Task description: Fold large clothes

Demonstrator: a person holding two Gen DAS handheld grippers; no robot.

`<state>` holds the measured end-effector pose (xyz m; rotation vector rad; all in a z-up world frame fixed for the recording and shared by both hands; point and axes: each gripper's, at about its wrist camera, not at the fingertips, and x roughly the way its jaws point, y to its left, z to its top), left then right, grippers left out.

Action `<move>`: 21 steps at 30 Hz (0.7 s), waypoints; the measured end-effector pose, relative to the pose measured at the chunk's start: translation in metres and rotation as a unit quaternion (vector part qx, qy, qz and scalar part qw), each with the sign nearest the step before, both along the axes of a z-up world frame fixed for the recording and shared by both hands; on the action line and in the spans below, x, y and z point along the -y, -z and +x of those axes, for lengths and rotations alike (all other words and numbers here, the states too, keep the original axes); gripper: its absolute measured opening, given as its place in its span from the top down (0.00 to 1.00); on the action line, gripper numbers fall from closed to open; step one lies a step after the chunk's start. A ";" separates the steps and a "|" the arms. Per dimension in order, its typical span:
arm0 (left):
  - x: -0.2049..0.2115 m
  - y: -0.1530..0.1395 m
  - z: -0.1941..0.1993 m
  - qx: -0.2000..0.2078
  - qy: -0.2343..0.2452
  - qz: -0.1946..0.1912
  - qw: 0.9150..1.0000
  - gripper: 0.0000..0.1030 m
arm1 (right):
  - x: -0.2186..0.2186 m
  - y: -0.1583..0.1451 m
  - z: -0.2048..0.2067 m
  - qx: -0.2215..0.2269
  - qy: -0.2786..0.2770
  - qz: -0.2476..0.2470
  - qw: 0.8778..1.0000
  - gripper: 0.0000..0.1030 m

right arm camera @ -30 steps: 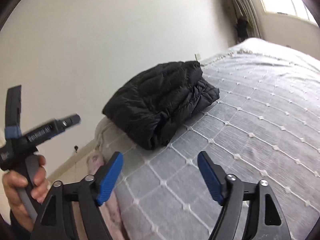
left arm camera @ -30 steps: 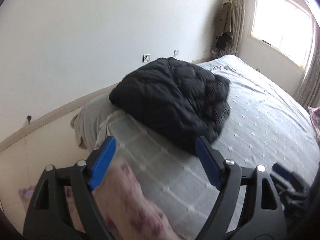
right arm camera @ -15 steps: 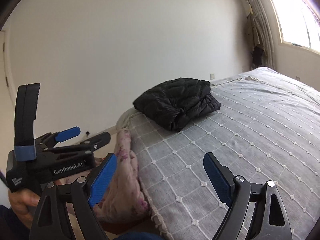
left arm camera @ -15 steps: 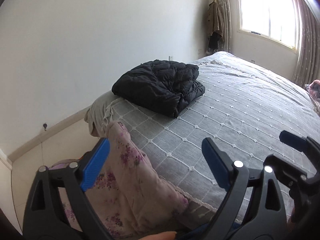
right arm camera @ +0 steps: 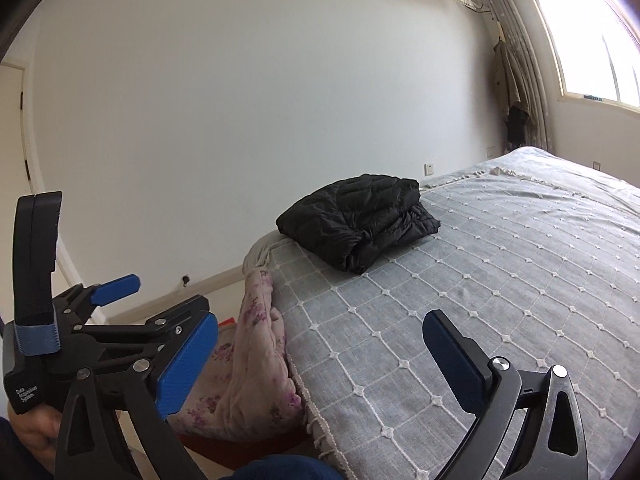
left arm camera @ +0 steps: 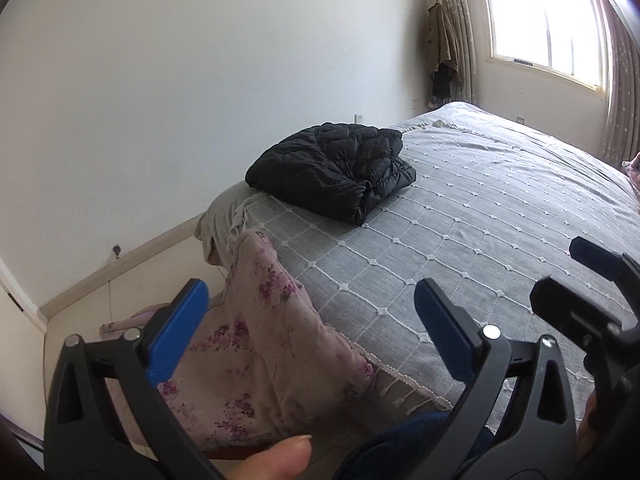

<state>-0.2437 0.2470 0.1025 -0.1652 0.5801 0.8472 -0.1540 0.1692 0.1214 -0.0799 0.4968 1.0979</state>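
Both hand-held grippers, left (left arm camera: 308,320) and right (right arm camera: 320,354), hang wide and empty, having drawn back from the bed (left arm camera: 500,208) within the last second. Just below and ahead of them, a floral garment (left arm camera: 256,344) slumps against the bed edge. Far beyond lies the black jacket (left arm camera: 336,170), folded, which suggests its fold is finished.

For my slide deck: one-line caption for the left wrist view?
Open left tool faces a folded black puffer jacket on the grey bedspread, floral quilt alongside.
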 end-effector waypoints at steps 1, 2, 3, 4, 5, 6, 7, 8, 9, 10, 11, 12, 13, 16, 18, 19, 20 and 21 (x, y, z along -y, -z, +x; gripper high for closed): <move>0.001 -0.001 -0.001 -0.001 -0.002 0.001 1.000 0.01 | 0.000 0.000 -0.001 0.003 0.003 -0.004 1.000 0.00; 0.002 -0.002 -0.001 -0.002 -0.004 0.003 1.000 0.01 | 0.000 -0.001 -0.001 0.005 0.004 -0.007 1.000 0.00; 0.003 -0.002 -0.001 -0.003 -0.005 0.004 1.000 0.01 | 0.000 -0.001 -0.002 0.006 0.005 -0.011 1.000 0.00; 0.004 -0.003 -0.001 -0.004 -0.004 0.006 1.000 0.01 | 0.000 -0.001 -0.002 0.006 0.005 -0.013 1.000 0.00; 0.004 -0.003 -0.001 -0.004 -0.002 0.008 1.000 0.01 | -0.001 -0.001 -0.003 0.006 0.004 -0.013 1.000 0.00; 0.006 -0.004 -0.002 -0.005 -0.002 0.011 1.000 0.01 | -0.001 0.000 -0.003 0.006 0.003 -0.014 1.000 0.00; 0.007 -0.004 -0.003 -0.004 -0.003 0.015 1.000 0.01 | -0.001 0.000 -0.004 0.006 0.001 -0.014 1.000 0.00; 0.007 -0.005 -0.003 -0.003 -0.004 0.017 1.000 0.01 | -0.002 0.000 -0.005 0.006 -0.001 -0.013 1.000 0.00; 0.007 -0.005 -0.004 -0.003 -0.004 0.017 1.000 0.01 | -0.002 0.000 -0.006 0.008 -0.003 -0.014 1.000 0.00; 0.006 -0.005 -0.004 -0.003 -0.004 0.015 1.000 0.01 | -0.003 0.001 -0.007 0.010 -0.004 -0.016 1.000 0.00; 0.006 -0.006 -0.004 -0.003 -0.003 0.012 1.000 0.01 | -0.004 0.001 -0.008 0.011 -0.003 -0.018 1.000 0.00; 0.005 -0.006 -0.004 -0.003 -0.003 0.013 1.000 0.01 | -0.005 0.001 -0.009 0.012 -0.003 -0.019 1.000 0.00; 0.005 -0.006 -0.005 -0.003 -0.004 0.014 1.000 0.01 | -0.005 0.001 -0.009 0.013 -0.003 -0.020 1.000 0.00; 0.004 -0.008 -0.006 -0.002 -0.005 0.018 1.000 0.01 | -0.007 0.002 -0.010 0.012 -0.002 -0.021 1.000 0.00; 0.003 -0.009 -0.007 0.000 -0.006 0.016 1.000 0.01 | -0.008 0.003 -0.009 0.009 0.003 -0.024 1.000 0.00; 0.003 -0.009 -0.008 0.001 -0.007 0.017 1.000 0.01 | -0.008 0.004 -0.008 0.008 0.004 -0.024 1.000 0.00; 0.003 -0.009 -0.008 0.001 -0.010 0.018 1.000 0.01 | -0.008 0.004 -0.008 0.007 0.005 -0.024 1.000 0.00; 0.003 -0.009 -0.008 0.001 -0.011 0.018 1.000 0.01 | -0.008 0.004 -0.008 0.006 0.007 -0.024 1.000 0.00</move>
